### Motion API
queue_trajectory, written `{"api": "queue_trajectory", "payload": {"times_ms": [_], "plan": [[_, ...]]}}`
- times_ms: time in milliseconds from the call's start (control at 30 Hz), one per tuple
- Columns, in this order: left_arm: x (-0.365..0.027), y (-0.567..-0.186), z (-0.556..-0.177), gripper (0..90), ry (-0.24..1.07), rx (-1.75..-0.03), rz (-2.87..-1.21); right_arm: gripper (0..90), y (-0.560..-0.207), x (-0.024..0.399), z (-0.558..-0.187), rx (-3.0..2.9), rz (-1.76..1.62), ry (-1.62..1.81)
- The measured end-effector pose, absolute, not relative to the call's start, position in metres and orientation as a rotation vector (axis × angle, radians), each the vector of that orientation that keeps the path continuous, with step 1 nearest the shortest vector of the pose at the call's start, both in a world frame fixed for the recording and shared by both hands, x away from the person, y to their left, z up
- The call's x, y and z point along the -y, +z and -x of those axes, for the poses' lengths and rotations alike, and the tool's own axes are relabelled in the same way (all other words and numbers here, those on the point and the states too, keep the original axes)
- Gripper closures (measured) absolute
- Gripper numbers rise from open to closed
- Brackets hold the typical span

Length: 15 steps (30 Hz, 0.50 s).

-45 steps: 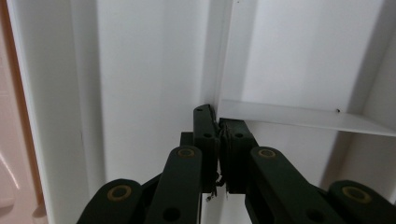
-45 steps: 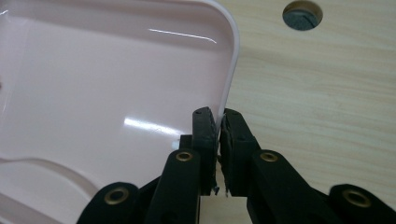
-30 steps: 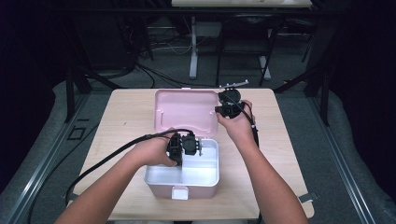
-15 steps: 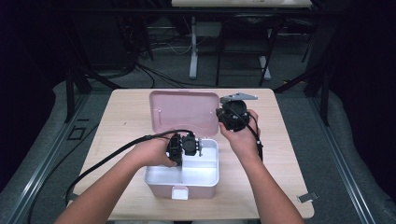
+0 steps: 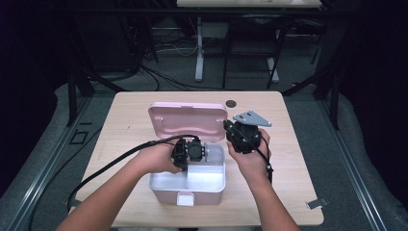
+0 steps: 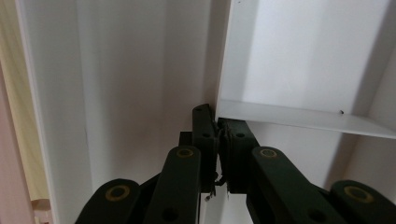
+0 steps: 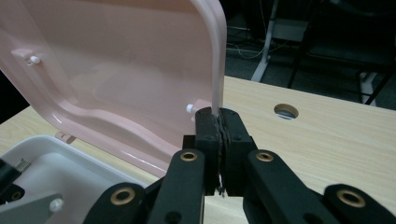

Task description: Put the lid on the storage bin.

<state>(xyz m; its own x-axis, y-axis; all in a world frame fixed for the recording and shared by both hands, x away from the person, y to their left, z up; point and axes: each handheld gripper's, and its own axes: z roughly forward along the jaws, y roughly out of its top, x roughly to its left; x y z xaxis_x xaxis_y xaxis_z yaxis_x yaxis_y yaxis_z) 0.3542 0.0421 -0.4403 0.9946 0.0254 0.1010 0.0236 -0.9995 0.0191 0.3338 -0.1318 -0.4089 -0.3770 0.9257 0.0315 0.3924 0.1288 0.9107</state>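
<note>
The pink box (image 5: 187, 180) sits near the middle of the table (image 5: 298, 159), its white interior exposed and its lid (image 5: 187, 120) raised on the far side.

1. Right gripper (image 5: 244, 137): the jaws are closed on the right edge of the lid (image 7: 215, 60), with the thin pink rim pinched between the pads. Judged step: swinging the lid about its hinge, direction unclear. Keep the pinch light but firm, and let the wrist follow the arc of the hinge rather than pulling straight, so the rim does not slip out of the pads.

2. Left gripper (image 5: 190, 151): the jaws are closed on the white divider (image 6: 299, 116) inside the box, at the end where it meets the wall. Judged purpose: bracing the box. Hold steady and press down slightly so that the base does not lift or slide on the table.

3. Risk: the edge grip is narrow, and twisting the lid can pop it free.
</note>
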Motion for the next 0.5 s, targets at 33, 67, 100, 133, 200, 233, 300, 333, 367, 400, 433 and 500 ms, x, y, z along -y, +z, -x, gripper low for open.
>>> {"api": "queue_trajectory", "payload": {"times_ms": [33, 67, 100, 133, 200, 233, 300, 333, 367, 400, 433, 500], "plan": [[-0.042, -0.440, -0.354, 85.1, 0.162, -0.044, -3.118, 88.0, -0.409, 0.131, -0.332, -1.844, -1.262, 1.213], [-0.042, -0.440, -0.354, 85.0, 0.163, -0.041, -3.118, 88.0, -0.410, 0.131, -0.330, -1.836, -1.258, 1.210], [-0.042, -0.440, -0.353, 84.9, 0.169, -0.037, -3.119, 88.0, -0.410, 0.130, -0.328, -1.835, -1.248, 1.209], [-0.042, -0.440, -0.353, 84.7, 0.188, -0.032, -3.121, 88.0, -0.411, 0.130, -0.327, -1.822, -1.247, 1.201], [-0.042, -0.440, -0.351, 84.0, 0.203, -0.043, -3.121, 88.1, -0.412, 0.130, -0.327, -1.820, -1.234, 1.211], [-0.042, -0.440, -0.350, 83.7, 0.209, -0.044, -3.119, 88.0, -0.412, 0.130, -0.328, -1.818, -1.237, 1.215], [-0.043, -0.440, -0.349, 83.1, 0.222, -0.060, -3.109, 88.0, -0.412, 0.131, -0.328, -1.829, -1.241, 1.226], [-0.045, -0.440, -0.350, 82.2, 0.224, -0.071, -3.101, 88.0, -0.412, 0.132, -0.328, -1.827, -1.241, 1.225], [-0.046, -0.440, -0.350, 81.0, 0.222, -0.090, -3.090, 87.9, -0.412, 0.132, -0.328, -1.829, -1.241, 1.222], [-0.048, -0.440, -0.351, 79.7, 0.226, -0.104, -3.085, 88.0, -0.412, 0.131, -0.328, -1.824, -1.238, 1.223], [-0.049, -0.440, -0.352, 78.0, 0.225, -0.118, -3.086, 88.0, -0.412, 0.131, -0.328, -1.824, -1.236, 1.222], [-0.053, -0.439, -0.352, 75.5, 0.217, -0.155, -3.069, 88.0, -0.412, 0.131, -0.328, -1.826, -1.239, 1.221]]}}
